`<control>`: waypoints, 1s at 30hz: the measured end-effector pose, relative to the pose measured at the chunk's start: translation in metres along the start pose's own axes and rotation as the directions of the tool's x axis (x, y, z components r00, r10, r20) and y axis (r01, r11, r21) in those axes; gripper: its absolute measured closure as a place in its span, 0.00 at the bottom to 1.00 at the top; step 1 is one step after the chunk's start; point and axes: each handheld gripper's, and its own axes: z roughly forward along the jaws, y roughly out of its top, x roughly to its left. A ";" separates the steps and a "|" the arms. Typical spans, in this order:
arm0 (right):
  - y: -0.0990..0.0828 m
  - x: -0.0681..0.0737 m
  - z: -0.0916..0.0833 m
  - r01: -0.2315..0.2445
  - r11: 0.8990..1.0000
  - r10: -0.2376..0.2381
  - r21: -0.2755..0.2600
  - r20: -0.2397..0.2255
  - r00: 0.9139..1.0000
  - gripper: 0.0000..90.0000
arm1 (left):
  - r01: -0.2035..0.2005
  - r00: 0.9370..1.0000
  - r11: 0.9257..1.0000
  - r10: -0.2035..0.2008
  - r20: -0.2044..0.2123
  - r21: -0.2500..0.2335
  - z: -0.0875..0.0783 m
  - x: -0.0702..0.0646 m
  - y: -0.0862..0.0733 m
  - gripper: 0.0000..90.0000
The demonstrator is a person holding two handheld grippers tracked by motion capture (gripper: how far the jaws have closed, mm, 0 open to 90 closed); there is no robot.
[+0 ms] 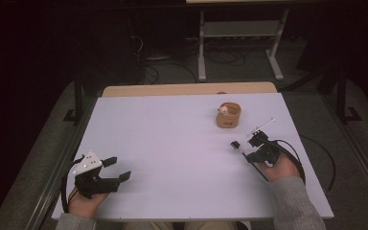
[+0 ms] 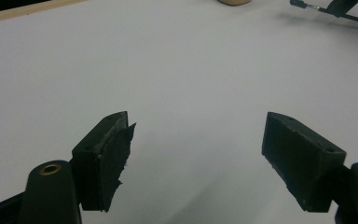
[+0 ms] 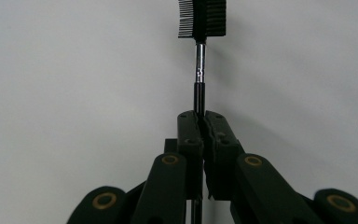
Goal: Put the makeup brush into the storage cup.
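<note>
Pinching a thin brow brush (image 3: 200, 28) by its handle, right gripper (image 3: 200, 122) clenched, comb head sticking out ahead of the jaws. Likely light, stiff, slippery; grip mid-handle. Left gripper (image 2: 196, 154) released, empty.

Held a small brush (image 1: 238, 146) in the right gripper (image 1: 253, 147) near a tan cup (image 1: 228, 115); left gripper (image 1: 117, 168) rested apart, gaping, on white table (image 1: 172, 143).
</note>
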 end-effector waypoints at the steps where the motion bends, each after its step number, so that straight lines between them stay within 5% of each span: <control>1: 0.000 0.001 -0.001 0.001 1.000 -0.001 -0.010 -0.008 1.000 0.94 | 0.001 1.000 1.000 -0.001 0.001 0.000 0.000 0.000 0.000 0.26; 7: -0.001 0.006 -0.009 0.016 0.998 -0.020 -0.068 -0.053 0.998 0.94 | -0.006 1.000 1.000 0.006 0.003 0.006 0.001 -0.001 0.000 0.26; 16: 0.003 0.034 -0.015 0.111 0.982 -0.129 -0.151 -0.114 0.985 0.94 | -0.001 0.999 1.000 0.001 0.034 -0.010 0.004 -0.007 0.003 0.27; 23: 0.008 0.058 -0.014 0.177 0.962 -0.212 -0.210 -0.158 0.964 0.94 | -0.002 0.996 1.000 0.004 0.091 -0.021 0.008 -0.017 0.009 0.30; 30: 0.011 0.080 -0.018 0.236 0.928 -0.298 -0.288 -0.194 0.935 0.94 | -0.035 0.985 0.999 0.038 0.167 -0.021 0.018 -0.032 0.024 0.34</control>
